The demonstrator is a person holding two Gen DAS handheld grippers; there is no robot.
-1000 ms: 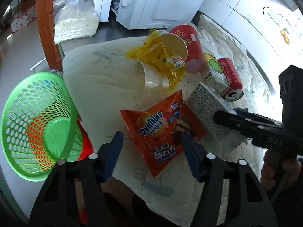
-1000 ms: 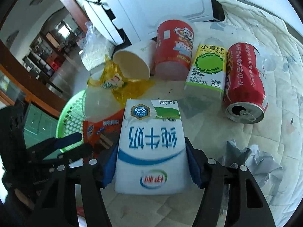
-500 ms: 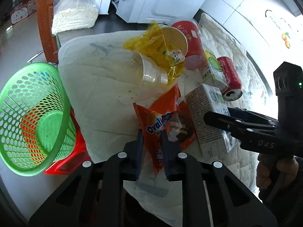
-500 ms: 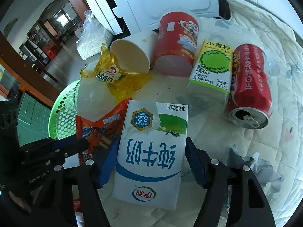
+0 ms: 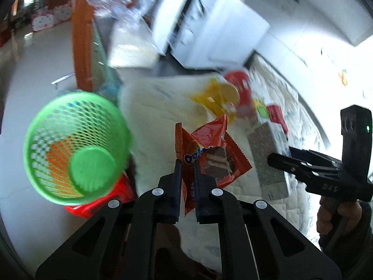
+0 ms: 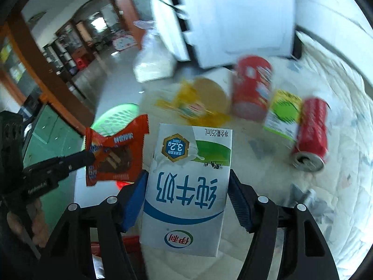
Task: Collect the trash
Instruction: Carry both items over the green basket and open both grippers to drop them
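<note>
My left gripper point(image 5: 186, 175) is shut on an orange Ovaltine snack wrapper point(image 5: 209, 149) and holds it up off the white quilted table point(image 5: 158, 107). The wrapper also shows in the right wrist view point(image 6: 114, 151). My right gripper point(image 6: 187, 186) is shut on a white and blue milk carton point(image 6: 188, 186), lifted off the table; the carton shows from the left wrist view point(image 5: 268, 156). A green mesh basket point(image 5: 74, 149) stands on the floor left of the table.
On the table lie a yellow wrapper point(image 6: 193, 107), a paper cup point(image 6: 214, 91), a red cup point(image 6: 251, 86), a green-label bottle point(image 6: 282, 112), a red can point(image 6: 310, 133) and crumpled paper point(image 6: 310, 198). A white appliance point(image 6: 233, 16) stands behind. A red stool point(image 5: 100, 200) sits under the basket.
My left gripper closed on the Ovaltine wrapper and lifted it off the table. My right gripper closed on the milk carton and raised it. Both views have swung upward.
</note>
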